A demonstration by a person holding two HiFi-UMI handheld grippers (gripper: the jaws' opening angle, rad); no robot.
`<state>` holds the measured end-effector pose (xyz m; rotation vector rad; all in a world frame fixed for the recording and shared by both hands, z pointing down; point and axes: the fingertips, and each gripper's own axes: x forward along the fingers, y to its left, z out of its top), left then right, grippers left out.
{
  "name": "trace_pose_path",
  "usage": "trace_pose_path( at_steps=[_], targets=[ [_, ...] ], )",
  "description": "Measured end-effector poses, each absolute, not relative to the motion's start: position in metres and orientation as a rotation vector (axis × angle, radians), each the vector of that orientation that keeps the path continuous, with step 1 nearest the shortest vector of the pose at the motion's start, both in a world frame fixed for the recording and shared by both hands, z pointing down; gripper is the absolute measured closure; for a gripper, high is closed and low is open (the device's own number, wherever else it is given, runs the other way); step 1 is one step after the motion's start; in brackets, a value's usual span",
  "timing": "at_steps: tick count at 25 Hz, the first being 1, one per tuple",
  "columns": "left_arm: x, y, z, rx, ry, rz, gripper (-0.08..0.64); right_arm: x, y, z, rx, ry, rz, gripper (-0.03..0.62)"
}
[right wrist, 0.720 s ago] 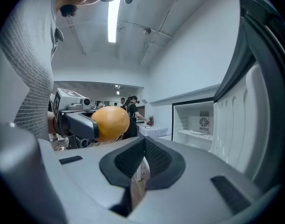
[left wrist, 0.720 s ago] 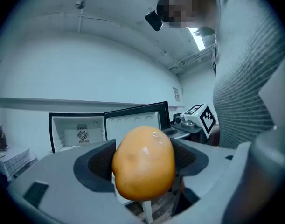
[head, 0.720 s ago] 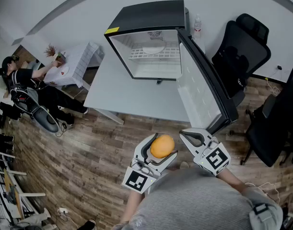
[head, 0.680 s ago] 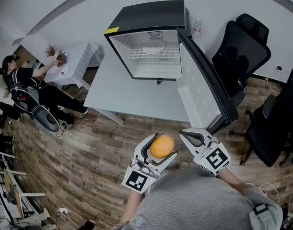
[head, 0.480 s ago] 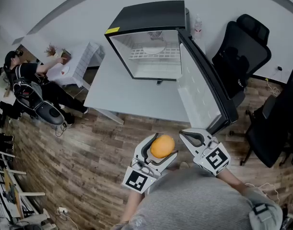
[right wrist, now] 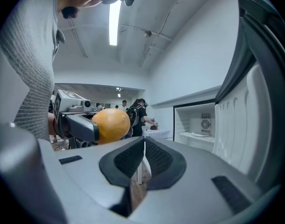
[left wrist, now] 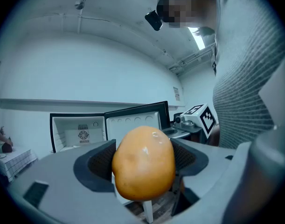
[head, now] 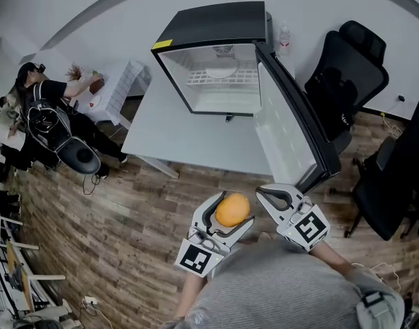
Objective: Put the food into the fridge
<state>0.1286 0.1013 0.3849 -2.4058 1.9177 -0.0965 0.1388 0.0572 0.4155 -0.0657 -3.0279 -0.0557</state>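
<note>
Clamping orange fruit (left wrist: pixel 143 164) between left gripper (left wrist: pixel 143 158) fingers (left wrist: pixel 100 162).

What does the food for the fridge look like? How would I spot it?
Find the black fridge standing open on the white table, then look below it to the two grippers. The left gripper squeezes a smooth, round orange fruit in its jaws. It is the only bright orange thing around, and the right gripper beside it holds nothing.
</note>
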Motion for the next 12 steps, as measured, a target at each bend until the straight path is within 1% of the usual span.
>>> trace_pose_path(
  at_steps=[12],
  targets=[
    [0.1311,0.1006,0.3838,-2.386,1.924,-0.106,0.187,0.1420,0.0578,0.4167,-0.102,-3.065,-0.048,0.578]
  ],
)
